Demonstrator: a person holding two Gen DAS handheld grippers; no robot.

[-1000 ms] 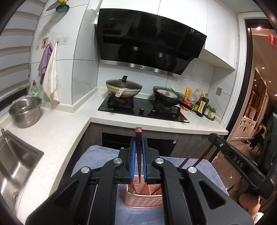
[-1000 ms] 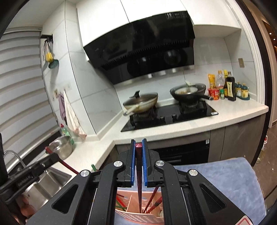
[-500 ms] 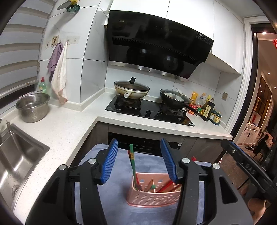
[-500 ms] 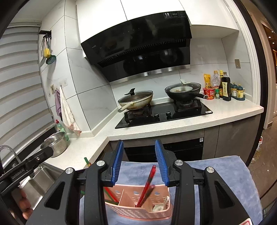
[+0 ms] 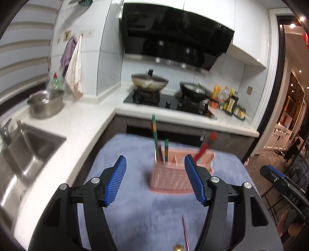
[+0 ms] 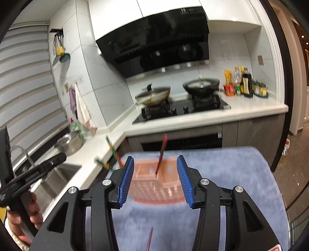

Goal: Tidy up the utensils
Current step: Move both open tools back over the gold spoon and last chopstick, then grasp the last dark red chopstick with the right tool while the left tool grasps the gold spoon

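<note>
Home kitchen, I'd say. Black range hood point(image 5: 177, 40) over gas hob point(image 5: 168, 101); lidded wok point(image 5: 149, 83) and second black pan point(image 5: 194, 91) on burners. White L-shaped table point(image 5: 83, 123) holds steel sink point(image 5: 29, 152) with tap, steel bowl point(image 5: 46, 103) and dish soap bottle point(image 5: 55, 81) near it. Towels point(image 5: 74, 63) hang on tiled wall, utensils on wall rack point(image 6: 59, 48). Sauce bottles point(image 6: 245, 83) line up right of hob. White upper cabinets point(image 6: 173, 11), grey lower ones. I see doorway point(image 5: 293, 108) opening to lit living area.
</note>
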